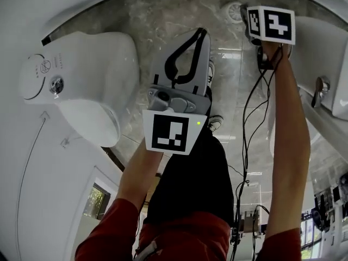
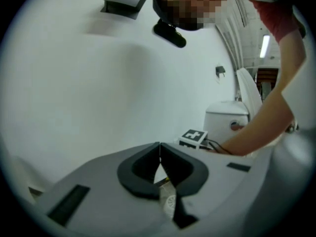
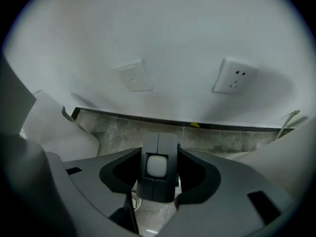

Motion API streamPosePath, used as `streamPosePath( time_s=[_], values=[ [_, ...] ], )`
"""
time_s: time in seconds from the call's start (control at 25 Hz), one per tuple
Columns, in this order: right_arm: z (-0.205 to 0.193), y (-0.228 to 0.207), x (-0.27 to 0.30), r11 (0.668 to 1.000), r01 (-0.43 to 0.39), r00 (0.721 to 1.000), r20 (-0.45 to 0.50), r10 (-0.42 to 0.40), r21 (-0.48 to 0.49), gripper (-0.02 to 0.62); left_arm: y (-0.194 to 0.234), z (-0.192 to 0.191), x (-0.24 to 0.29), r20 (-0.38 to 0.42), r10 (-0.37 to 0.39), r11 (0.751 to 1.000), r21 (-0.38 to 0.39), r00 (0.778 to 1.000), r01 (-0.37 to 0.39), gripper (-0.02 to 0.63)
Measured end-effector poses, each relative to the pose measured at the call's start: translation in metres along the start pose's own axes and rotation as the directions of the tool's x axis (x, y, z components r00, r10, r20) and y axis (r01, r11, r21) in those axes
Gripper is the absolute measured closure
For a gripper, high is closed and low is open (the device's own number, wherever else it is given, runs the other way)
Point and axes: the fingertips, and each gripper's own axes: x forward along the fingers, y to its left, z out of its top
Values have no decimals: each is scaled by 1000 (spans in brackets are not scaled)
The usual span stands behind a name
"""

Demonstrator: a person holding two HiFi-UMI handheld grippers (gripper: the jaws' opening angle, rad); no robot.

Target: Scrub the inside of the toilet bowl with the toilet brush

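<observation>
Stands at pre-grasp: right tool (image 3: 159, 152) apart astride brush handle (image 3: 158, 186), not clamped; left tool (image 2: 159, 147) together, empty; leaves gripping, lifting and all scrubbing inside toilet (image 1: 92, 64) to do.

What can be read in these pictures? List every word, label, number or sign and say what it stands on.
No legible words or numbers anywhere.
Toilet cistern lid: a round emblem and small print beside the flush button, too small to read.
Left marker cube and right marker cube: black-and-white square patterns only, no letters.
</observation>
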Motion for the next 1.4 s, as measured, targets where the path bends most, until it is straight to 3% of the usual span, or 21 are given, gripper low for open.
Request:
streamPosePath(
  time_s=[0.2, 0.36, 0.48, 0.6, 0.72, 0.8, 0.96, 1.16, 1.28, 1.4],
  values=[
    [8, -13, 18, 997, 73, 997, -33, -73, -6, 410, -1, -1, 13, -3, -8, 1000, -2, 1000, 8, 607],
    [-8, -8, 14, 995, 103, 989, -108, -103, 0, 416, -13, 0, 21, -9, -35, 999, 2, 999, 35, 607],
    [-13, 9, 14, 997, 73, 996, -42, -72, 20, 417, -17, 3, 22, -18, -47, 999, 0, 999, 47, 607],
    [-21, 10, -10, 993, 116, 992, 54, -115, -13, 417, -22, 15, 18, -17, -55, 998, 1, 998, 55, 607],
    [-39, 19, -58, 991, 132, 981, 145, -128, -18, 417, -28, 31, 11, -19, -74, 997, 17, 997, 75, 607],
    [-53, 31, -99, 993, 115, 972, 202, -118, 28, 417, -35, 44, 4, -23, -102, 994, 31, 995, 102, 607],
    [-79, 58, -192, 984, 26, 952, 295, -79, 179, 417, -52, 86, -17, -29, -147, 989, 31, 989, 148, 607],
    [-108, 88, -329, 974, -54, 920, 390, -37, 219, 417, -89, 162, -61, -21, -213, 976, 29, 977, 214, 607],
    [-124, 93, -408, 967, -50, 885, 460, -72, 248, 417, -120, 208, -85, -5, -298, 954, 27, 955, 298, 607],
    [-148, 83, -479, 946, -17, 851, 501, -156, 322, 417, -161, 250, -106, 40, -399, 916, 56, 916, 397, 607]
  ],
)
